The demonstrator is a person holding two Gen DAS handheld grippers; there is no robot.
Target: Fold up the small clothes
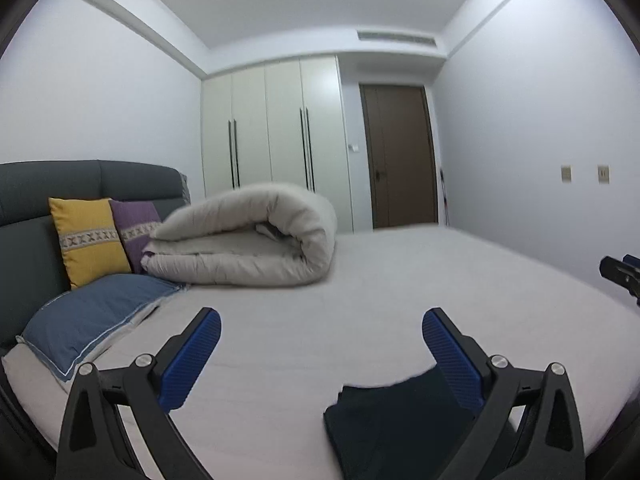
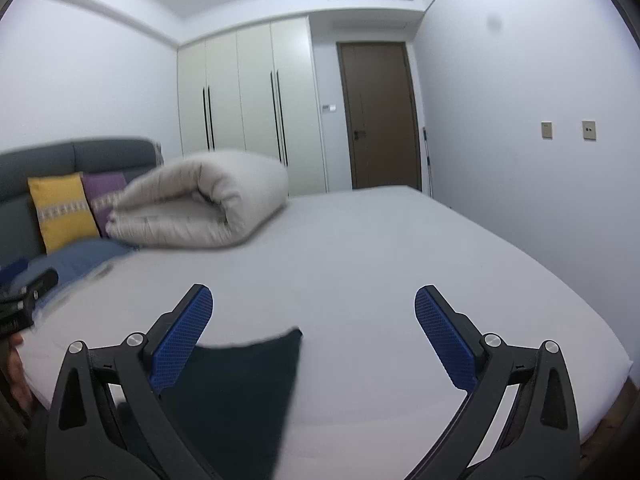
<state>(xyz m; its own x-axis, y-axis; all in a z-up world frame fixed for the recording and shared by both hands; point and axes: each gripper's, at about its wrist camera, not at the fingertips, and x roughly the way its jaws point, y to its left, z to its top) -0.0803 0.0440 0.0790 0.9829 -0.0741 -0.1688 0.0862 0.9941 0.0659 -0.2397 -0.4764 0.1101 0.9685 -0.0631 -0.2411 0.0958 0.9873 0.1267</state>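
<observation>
Two claws, both spread wide with nothing between the blue pads. The left claw (image 1: 321, 330) hangs above the bed (image 1: 360, 280); the right claw (image 2: 313, 308) does the same.

One dark garment (image 1: 384, 420) lies folded flat on the bed's near edge. In the left view it sits below and right of the claw's middle, partly behind the right finger. In the right view the same garment (image 2: 240, 392) sits below and left of the middle, partly behind the left finger.

Beyond both claws lies one rolled duvet (image 1: 248, 244), to the left. Left of it stand two cushions, one yellow (image 1: 88, 240) and one purple (image 1: 134, 228), against one grey headboard (image 1: 24, 216). One blue pillow (image 1: 96, 316) lies nearer, left of the left claw.

Farther back: one wardrobe (image 1: 276, 132) with four doors, one brown door (image 1: 400, 156), two wall plates (image 1: 584, 174) on the right wall, one ceiling vent (image 1: 396, 38).

The left view shows the pillow sharply and whole; the right view has it blurred. The left view catches the other claw's tip at its right edge (image 1: 620, 276); the right view catches the other claw at its left edge (image 2: 28, 300). Only the right view shows a dark smudge (image 2: 494, 23) high on the right wall and the bed's right corner (image 2: 624, 364).
</observation>
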